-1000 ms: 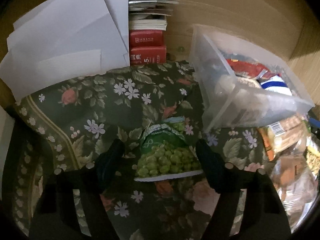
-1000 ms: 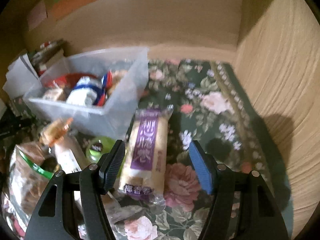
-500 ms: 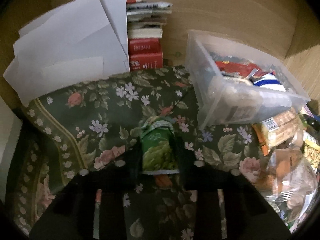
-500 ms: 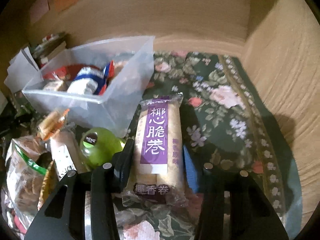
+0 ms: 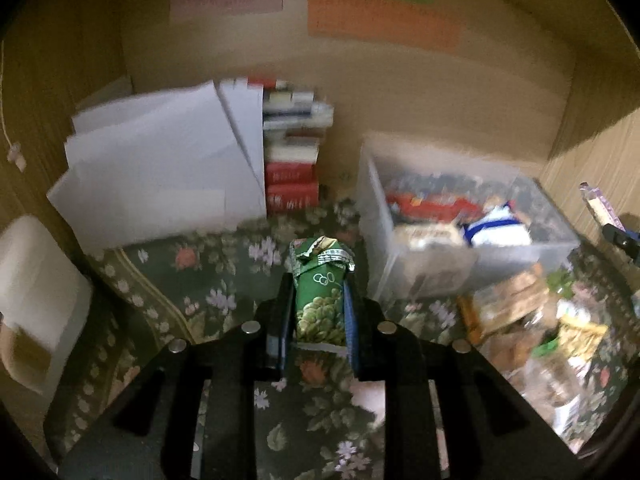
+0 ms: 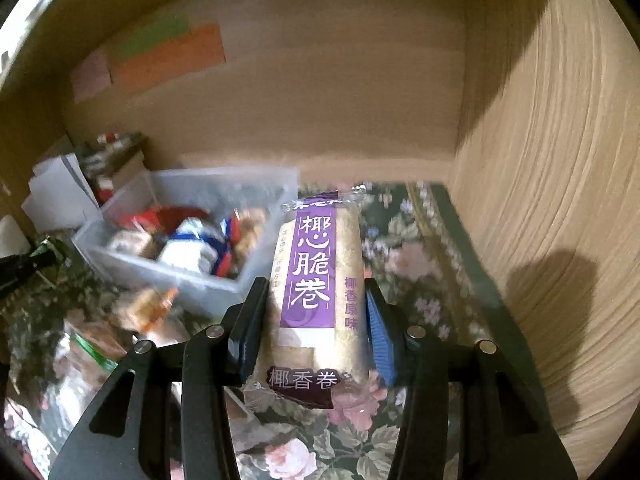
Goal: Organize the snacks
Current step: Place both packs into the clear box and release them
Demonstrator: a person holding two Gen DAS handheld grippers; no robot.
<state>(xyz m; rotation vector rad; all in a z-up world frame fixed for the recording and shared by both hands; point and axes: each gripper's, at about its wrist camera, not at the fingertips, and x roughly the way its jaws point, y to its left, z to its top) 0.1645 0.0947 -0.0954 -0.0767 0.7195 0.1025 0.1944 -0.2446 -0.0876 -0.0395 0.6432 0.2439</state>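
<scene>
My left gripper [image 5: 318,292] is shut on a green pea snack bag [image 5: 320,300] and holds it lifted above the floral cloth [image 5: 208,300]. My right gripper [image 6: 316,300] is shut on a purple-labelled coconut roll pack [image 6: 316,276] and holds it raised off the cloth, tilted up. A clear plastic bin [image 5: 448,276] with several snacks inside stands right of the left gripper; in the right wrist view the bin [image 6: 168,276] is to the left of the pack. The tip of the roll pack [image 5: 600,204] shows at the far right of the left wrist view.
Loose snack bags [image 5: 532,320] lie in front of the bin, also in the right wrist view [image 6: 100,340]. White papers [image 5: 160,172] and stacked books [image 5: 292,176] stand at the back left. A wooden wall [image 6: 560,200] closes the right side.
Both grippers closed on their snacks, the left on the pea bag and the right on the roll pack, and lifted them off the cloth. Both views now tilt upward.
</scene>
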